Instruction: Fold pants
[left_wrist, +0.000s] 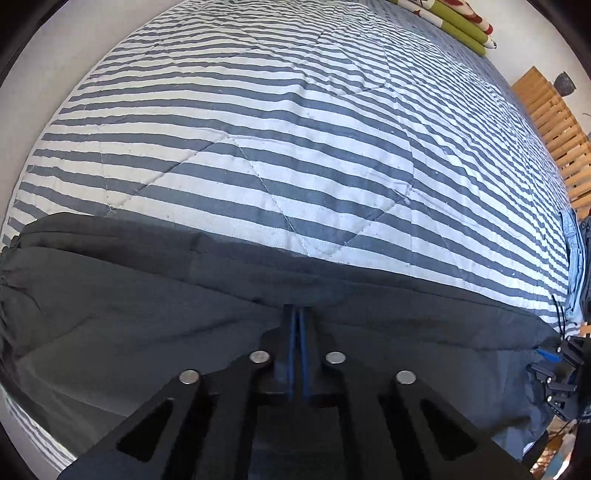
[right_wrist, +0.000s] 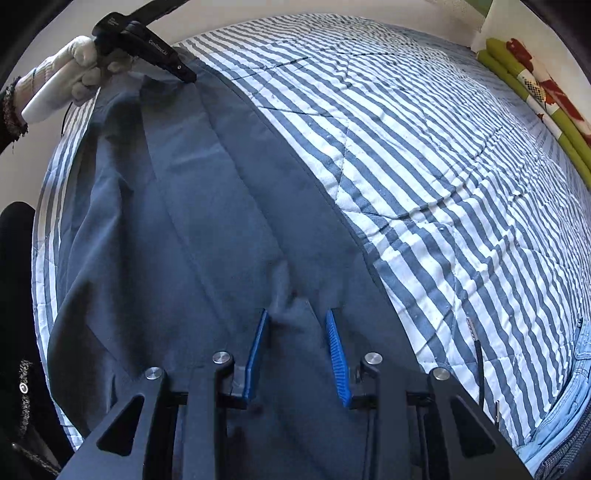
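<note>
I see one dark pants (right_wrist: 207, 229) flat on striped quilt (right_wrist: 443, 166). My left gripper (left_wrist: 298, 314) pinched tight on its edge; right gripper (right_wrist: 297, 325) spread wide over fabric.

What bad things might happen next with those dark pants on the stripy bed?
1. The left gripper pinches only the edge of the dark blue-grey pants, so the cloth might slip out.
2. The right gripper is open over a wrinkle; closing there could bunch the fold.
3. The pants lie near the edge of the striped quilt and could slide off.
</note>
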